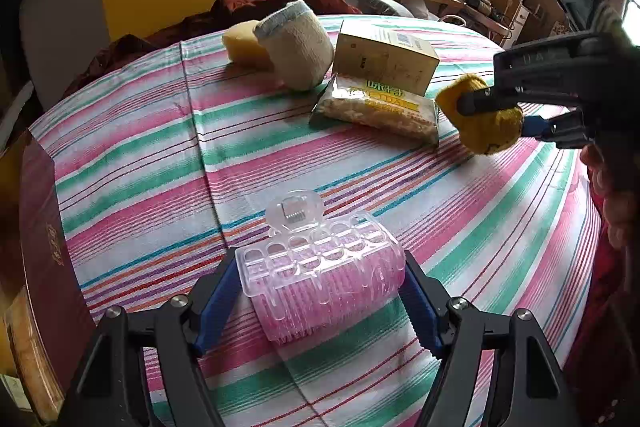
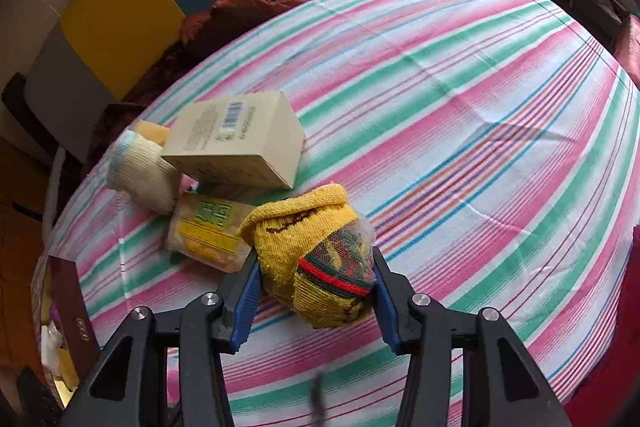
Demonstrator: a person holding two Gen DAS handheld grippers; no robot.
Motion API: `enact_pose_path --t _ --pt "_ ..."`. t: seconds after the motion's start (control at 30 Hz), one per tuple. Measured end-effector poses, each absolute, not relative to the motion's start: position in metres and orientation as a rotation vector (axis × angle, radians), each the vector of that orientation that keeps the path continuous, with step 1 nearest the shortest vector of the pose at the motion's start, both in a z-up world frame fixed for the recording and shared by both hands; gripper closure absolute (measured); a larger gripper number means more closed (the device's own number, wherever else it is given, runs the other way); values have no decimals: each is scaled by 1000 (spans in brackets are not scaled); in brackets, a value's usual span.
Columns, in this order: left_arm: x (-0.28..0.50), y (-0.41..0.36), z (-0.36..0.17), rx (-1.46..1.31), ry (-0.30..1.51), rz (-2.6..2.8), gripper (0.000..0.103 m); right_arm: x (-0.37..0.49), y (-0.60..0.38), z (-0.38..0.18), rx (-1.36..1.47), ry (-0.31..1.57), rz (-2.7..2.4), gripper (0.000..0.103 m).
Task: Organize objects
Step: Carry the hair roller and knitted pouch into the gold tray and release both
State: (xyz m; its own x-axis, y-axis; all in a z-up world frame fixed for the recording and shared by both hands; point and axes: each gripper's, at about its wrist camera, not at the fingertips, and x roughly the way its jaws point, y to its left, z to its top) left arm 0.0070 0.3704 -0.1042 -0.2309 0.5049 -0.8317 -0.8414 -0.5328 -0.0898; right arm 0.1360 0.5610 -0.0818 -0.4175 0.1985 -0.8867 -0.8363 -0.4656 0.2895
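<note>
Two hand-held grippers are over a counter (image 1: 132,163) covered in a pink, green and white striped cloth. Left hand-held gripper (image 1: 322,291) is clamped on a clear hair clip (image 1: 316,267) with a pink bristled roller inside it, its blue pads pressing the clip's two ends, near the counter's near edge. Right hand-held gripper (image 2: 314,289) is clamped on a yellow sock bundle (image 2: 312,247), a red and green band showing on the rolled end; whether the bundle touches the cloth I cannot tell. In the left wrist view the same bundle (image 1: 480,119) sits between the right gripper's pads toward the counter's right edge.

Just beside the bundle lies a snack packet (image 1: 376,107) with yellow print, and a beige box (image 1: 384,61) leans over the packet's far end. A cream sock roll (image 1: 298,47) is beside the box, touching a yellow sponge (image 1: 240,45) toward the far edge. At the counter's left edge stands a dark red box (image 1: 44,259)
</note>
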Motion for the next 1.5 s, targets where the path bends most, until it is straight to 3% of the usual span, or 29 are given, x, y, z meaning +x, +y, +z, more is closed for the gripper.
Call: enact_pose_path --t 0.33,0.8,1.2,1.5 --pt "18 351 -97 -1057 503 1929 28 125 547 -64 -1057 975 2123 53" --pt "18 272 -16 -889 373 2118 28 104 521 -50 -1026 861 2301 53" --pt "-6 196 0 -871 298 2298 28 81 467 -43 -1155 657 2439 53" --pt "-17 150 -1 -901 232 2371 28 54 398 -32 -1259 620 2560 53"
